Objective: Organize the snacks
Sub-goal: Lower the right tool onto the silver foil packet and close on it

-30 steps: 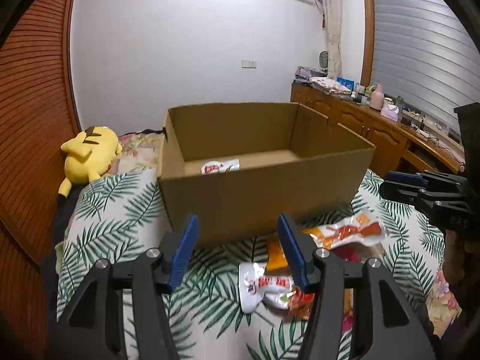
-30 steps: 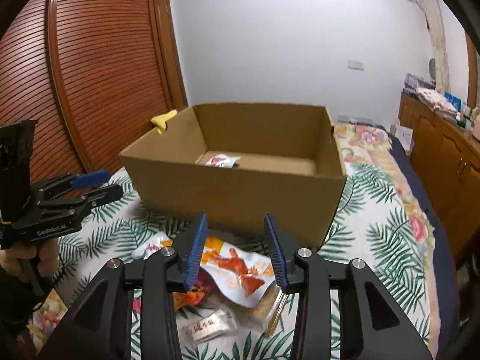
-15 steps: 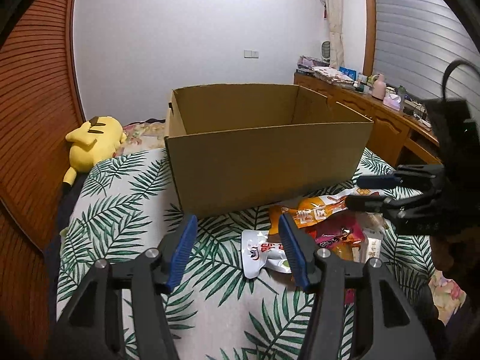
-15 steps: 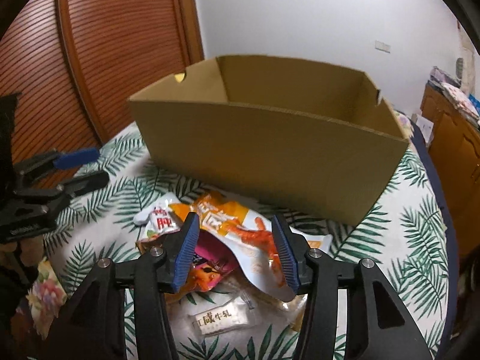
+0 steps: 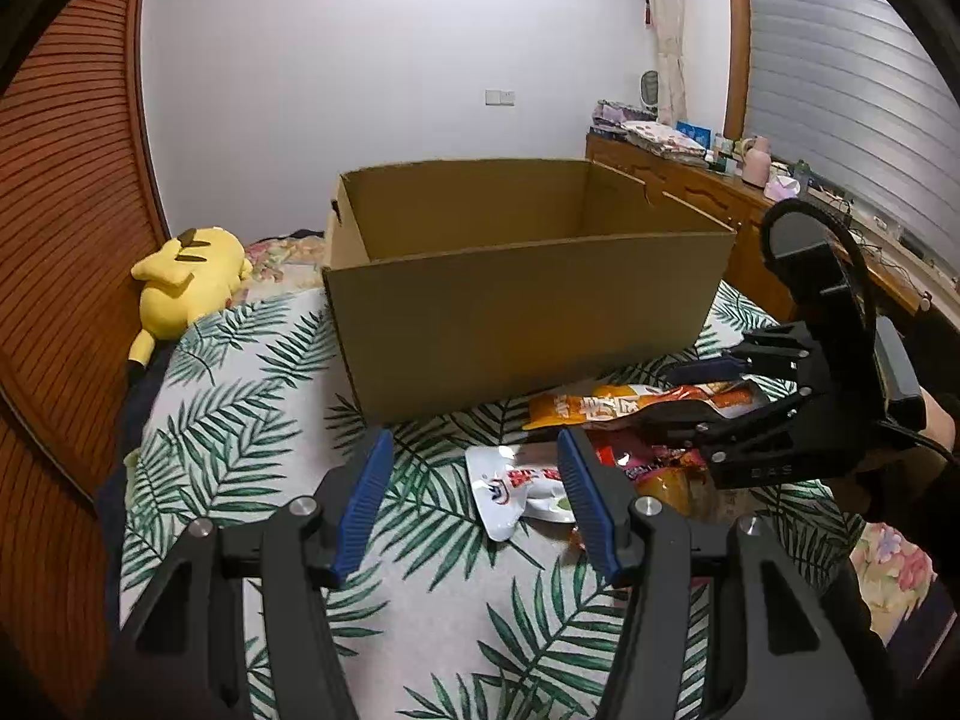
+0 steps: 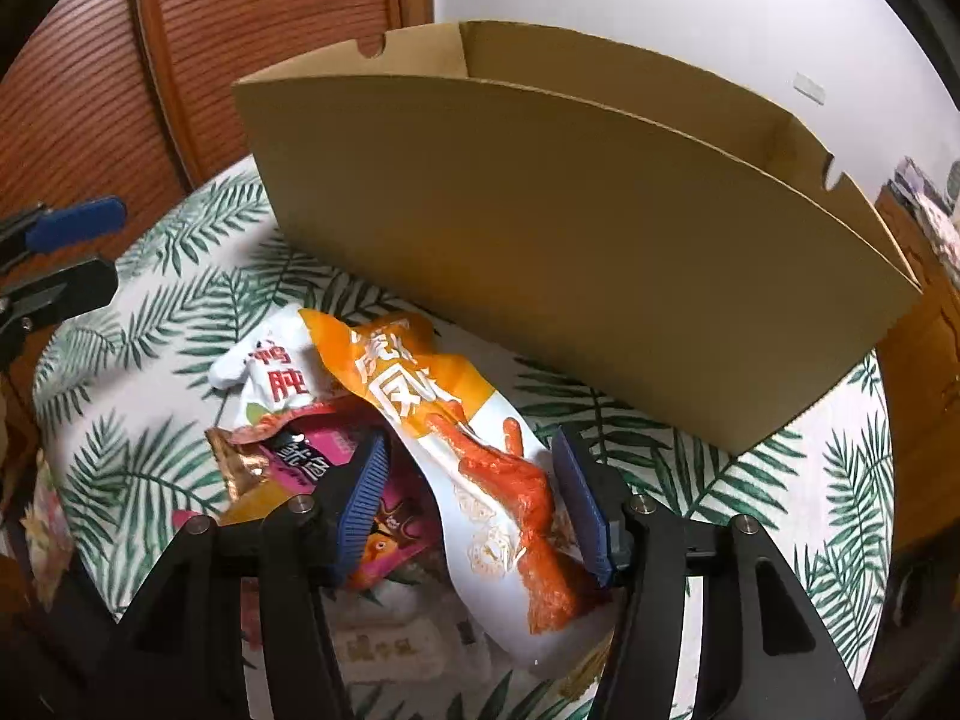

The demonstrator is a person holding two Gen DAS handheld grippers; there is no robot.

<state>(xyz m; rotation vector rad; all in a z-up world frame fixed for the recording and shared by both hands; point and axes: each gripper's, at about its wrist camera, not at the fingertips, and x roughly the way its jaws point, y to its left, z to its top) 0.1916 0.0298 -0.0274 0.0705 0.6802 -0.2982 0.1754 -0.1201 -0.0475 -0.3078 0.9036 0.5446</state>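
Note:
An open cardboard box (image 5: pixel 528 300) stands on the leaf-print bedspread; it also fills the right wrist view (image 6: pixel 576 222). In front of it lies a heap of snack packets: an orange-and-white packet (image 6: pixel 474 450), a white packet (image 6: pixel 270 378) and a pink packet (image 6: pixel 312 462). My right gripper (image 6: pixel 471 504) is open, low over the heap, its jaws either side of the orange-and-white packet (image 5: pixel 630 405). My left gripper (image 5: pixel 474 504) is open and empty, held back above the bedspread near the white packet (image 5: pixel 516 489).
A yellow plush toy (image 5: pixel 186 276) lies at the bed's far left by the wooden slatted wardrobe (image 5: pixel 66 192). A wooden dresser (image 5: pixel 708 192) with clutter runs along the right wall. The bedspread (image 5: pixel 240 420) lies bare left of the heap.
My right gripper has dropped down and forward onto the snack heap, its jaws now around the orange-and-white packet. My left gripper has lowered and pulled back a little, staying open.

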